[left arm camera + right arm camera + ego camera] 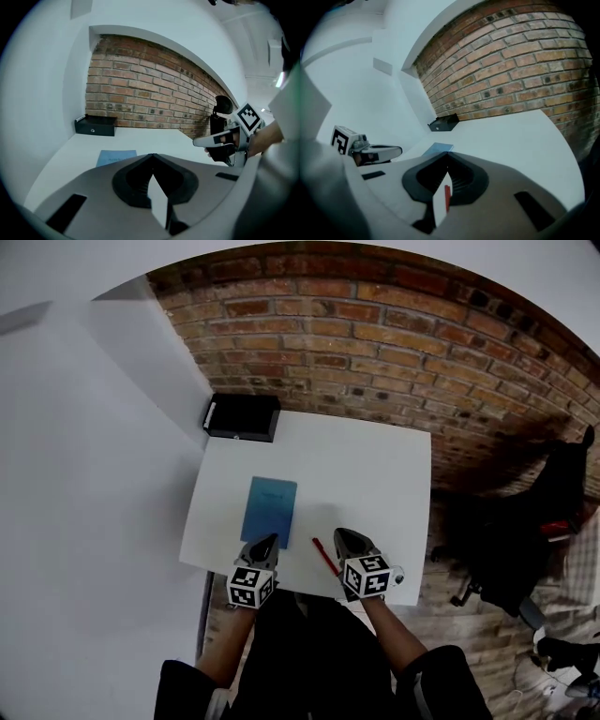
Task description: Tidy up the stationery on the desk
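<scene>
Nothing tidied yet: blue notebook [270, 510] and red pen [325, 557] loose on the desk [366, 465], left gripper [265, 542] and right gripper [347, 538] closed, empty.

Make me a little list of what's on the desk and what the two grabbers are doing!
desk: white, next to a brick wall
notebook: blue, lying flat, just ahead of the left gripper
pen: red, lying between the two grippers
box: black, at the back left corner
left gripper: shut, holding nothing
right gripper: shut, holding nothing
</scene>
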Tool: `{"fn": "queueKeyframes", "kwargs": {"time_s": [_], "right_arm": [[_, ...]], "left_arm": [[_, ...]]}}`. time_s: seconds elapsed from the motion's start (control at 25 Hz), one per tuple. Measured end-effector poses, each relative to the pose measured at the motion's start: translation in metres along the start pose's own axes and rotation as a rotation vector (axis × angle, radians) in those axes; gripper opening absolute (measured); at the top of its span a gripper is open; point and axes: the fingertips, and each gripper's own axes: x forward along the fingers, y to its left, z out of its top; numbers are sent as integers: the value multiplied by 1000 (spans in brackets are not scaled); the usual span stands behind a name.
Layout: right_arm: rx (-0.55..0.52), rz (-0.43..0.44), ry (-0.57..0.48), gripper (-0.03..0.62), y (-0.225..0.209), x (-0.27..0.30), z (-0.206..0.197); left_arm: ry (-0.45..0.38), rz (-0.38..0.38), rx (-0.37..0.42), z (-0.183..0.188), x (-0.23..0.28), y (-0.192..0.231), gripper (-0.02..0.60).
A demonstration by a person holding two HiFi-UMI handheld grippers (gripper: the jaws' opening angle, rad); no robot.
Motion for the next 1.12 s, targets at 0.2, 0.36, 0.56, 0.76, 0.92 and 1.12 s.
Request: {"fn": "queueKeyframes", "kwargs": {"time_s": [0.2, 0.36, 0.56, 0.76, 0.92, 1.12], "right_arm": [[-55, 4, 32, 23, -3, -21, -20], [-133, 26, 130, 25, 5, -23, -54], [-188, -4, 217, 34, 3, -14, -92], [-228, -21, 300, 92, 9, -12, -113], [-273, -38, 366, 92, 15, -5, -128], [-339, -71, 462, 92, 14, 5, -148]], "left_arm": [[30, -44, 9, -7, 3, -24, 15], [53, -108, 13, -12, 7, -40, 14], [69, -164, 28, -14, 4, -41, 14], [102, -212, 34, -25, -4, -35, 14], [111, -235, 43, -29, -9, -23, 15], [129, -244, 29, -33, -14, -6, 15]]}}
